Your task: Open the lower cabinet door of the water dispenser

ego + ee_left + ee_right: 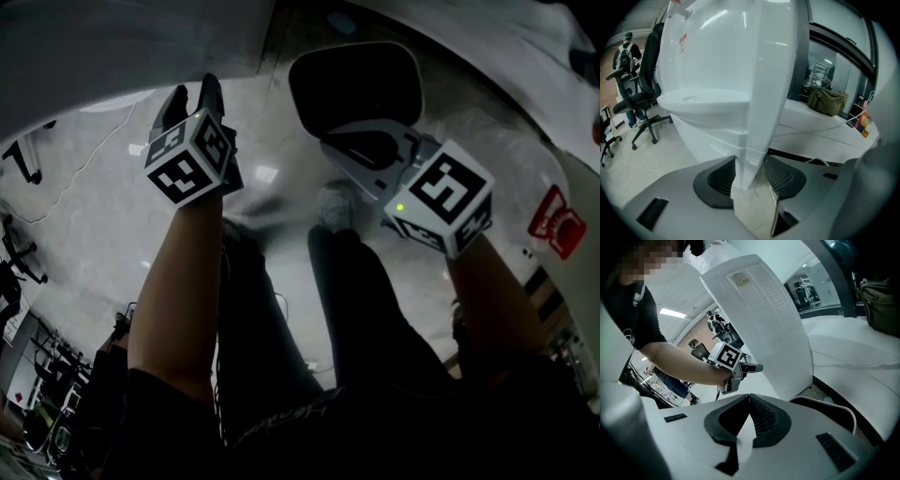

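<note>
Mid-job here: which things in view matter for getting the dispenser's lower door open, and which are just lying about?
In the job:
- water dispenser
- cabinet door, its edge clamped between the jaws
- left gripper, gripping that edge

Lying about:
- office chair
- olive bag
- right gripper, shut on nothing, idle beside the door

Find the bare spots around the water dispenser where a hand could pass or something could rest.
Bare floor lies between the water dispenser and the office chair. The white ledge is free between the dispenser and the olive bag. Crowded: the door edge fills the left gripper's jaws.
</note>
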